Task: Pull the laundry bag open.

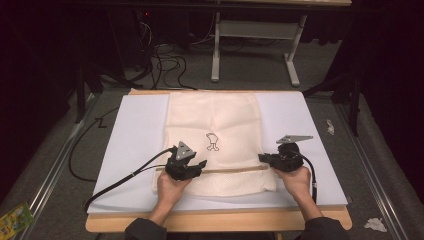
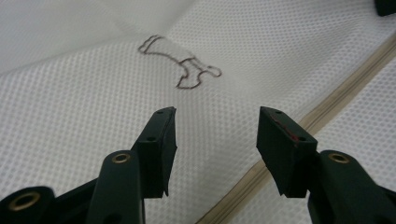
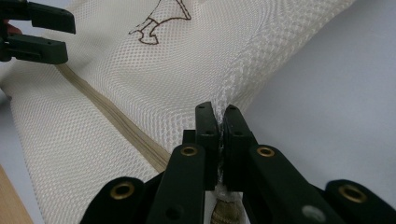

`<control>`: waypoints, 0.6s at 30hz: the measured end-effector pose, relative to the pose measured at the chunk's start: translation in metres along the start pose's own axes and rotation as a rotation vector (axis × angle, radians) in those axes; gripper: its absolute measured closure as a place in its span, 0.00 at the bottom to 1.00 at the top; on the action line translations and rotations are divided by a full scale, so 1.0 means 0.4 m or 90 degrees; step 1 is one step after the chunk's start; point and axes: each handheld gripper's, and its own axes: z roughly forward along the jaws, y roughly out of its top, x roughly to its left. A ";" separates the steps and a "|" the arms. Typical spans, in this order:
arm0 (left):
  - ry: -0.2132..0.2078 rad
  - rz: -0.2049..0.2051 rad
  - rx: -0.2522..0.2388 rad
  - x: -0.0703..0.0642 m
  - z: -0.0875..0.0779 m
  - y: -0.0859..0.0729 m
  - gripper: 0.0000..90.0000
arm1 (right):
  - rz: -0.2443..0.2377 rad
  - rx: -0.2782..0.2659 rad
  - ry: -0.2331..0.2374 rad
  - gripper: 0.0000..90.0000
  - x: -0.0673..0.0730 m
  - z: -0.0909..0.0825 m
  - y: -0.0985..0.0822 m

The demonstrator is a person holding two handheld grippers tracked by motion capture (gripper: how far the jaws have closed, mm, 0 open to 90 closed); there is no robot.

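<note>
Currently the mesh bag (image 1: 215, 120) lies flat at the middle of the white surface (image 1: 135, 150), zipper (image 1: 230, 170) running across its near end. Right gripper (image 1: 264, 158) is clamped on the bag's edge beside the zipper's end, probably to anchor it. Left gripper (image 1: 201, 164) sits wide apart above the zipper, holding nothing.

Mesh bag (image 1: 215, 125) on white mat (image 1: 135, 135) — mat on table (image 1: 225, 221), zipper (image 1: 230, 170) near front edge.

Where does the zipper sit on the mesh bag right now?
The zipper crosses the mesh bag near its front edge in the high view, between the left tongs and right tongs.
</note>
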 end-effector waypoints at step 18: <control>-0.068 0.022 -0.002 -0.072 0.039 0.040 0.59 | -0.013 0.003 0.012 0.99 0.014 0.005 0.022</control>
